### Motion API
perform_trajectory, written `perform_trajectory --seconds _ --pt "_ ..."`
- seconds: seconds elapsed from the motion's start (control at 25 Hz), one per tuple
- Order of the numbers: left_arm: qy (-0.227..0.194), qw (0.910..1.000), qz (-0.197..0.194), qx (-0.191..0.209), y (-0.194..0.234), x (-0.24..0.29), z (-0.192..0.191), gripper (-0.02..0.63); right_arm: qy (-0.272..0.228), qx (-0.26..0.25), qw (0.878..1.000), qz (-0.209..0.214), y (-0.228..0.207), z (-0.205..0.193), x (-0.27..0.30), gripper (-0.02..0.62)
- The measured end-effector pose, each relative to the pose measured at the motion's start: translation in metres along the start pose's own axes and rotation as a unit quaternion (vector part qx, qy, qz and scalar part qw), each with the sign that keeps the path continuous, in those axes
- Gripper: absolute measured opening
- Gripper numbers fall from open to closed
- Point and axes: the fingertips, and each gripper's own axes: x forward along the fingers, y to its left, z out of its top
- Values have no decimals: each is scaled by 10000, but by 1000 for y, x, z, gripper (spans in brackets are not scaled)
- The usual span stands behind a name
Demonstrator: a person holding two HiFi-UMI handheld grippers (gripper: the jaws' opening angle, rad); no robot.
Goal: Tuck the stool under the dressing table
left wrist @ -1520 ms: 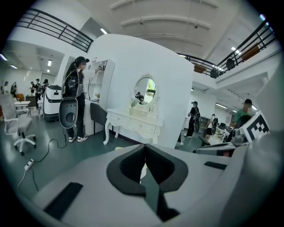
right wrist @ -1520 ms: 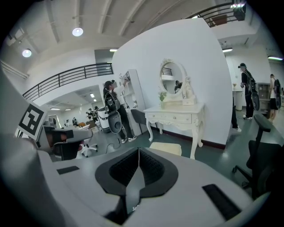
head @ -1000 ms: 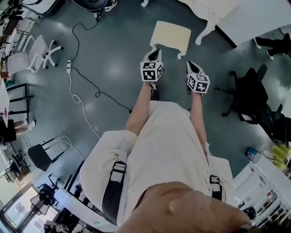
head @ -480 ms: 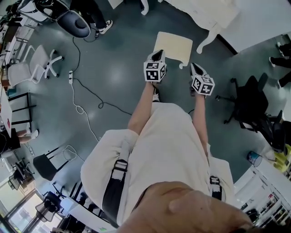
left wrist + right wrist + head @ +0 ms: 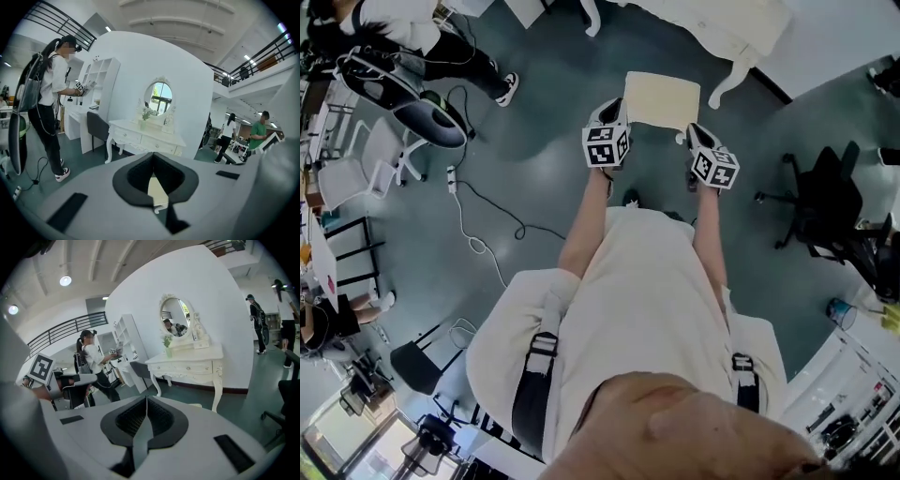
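The stool (image 5: 663, 98) stands upright on the grey-green floor (image 5: 544, 141). Its cream rectangular seat faces up, and its long axis runs across the head view, roughly parallel to the front of the white dressing table (image 5: 722, 28) beyond it. The stool is near the table but still out in front of it, its far right corner just beside the table's curved leg (image 5: 727, 84). Both of the person's bare forearms reach straight forward from the torso, about parallel, with the grippers pointing ahead and somewhat downward. The left gripper (image 5: 614, 108) has its tip at the seat's near left corner, and the right gripper (image 5: 694, 133) has its tip at the near right corner, so the stool's near edge lies between them. I cannot tell whether either one touches it. Each gripper's jaws are closed together with nothing clamped. Through the gap under the left gripper's meeting pads, the cream seat shows just below.
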Motion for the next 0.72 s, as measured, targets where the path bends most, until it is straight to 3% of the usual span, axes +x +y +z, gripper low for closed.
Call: perform_trajectory --seconds 0.52,0.72 --pt "362 9988 13 -342 21 1 -43 15 215 488 9970 -561 -38 -35 -9 44" --pt "578 9968 84 -547 20 15 -75 15 485 350 9963 -612 -59 -54 -2 44"
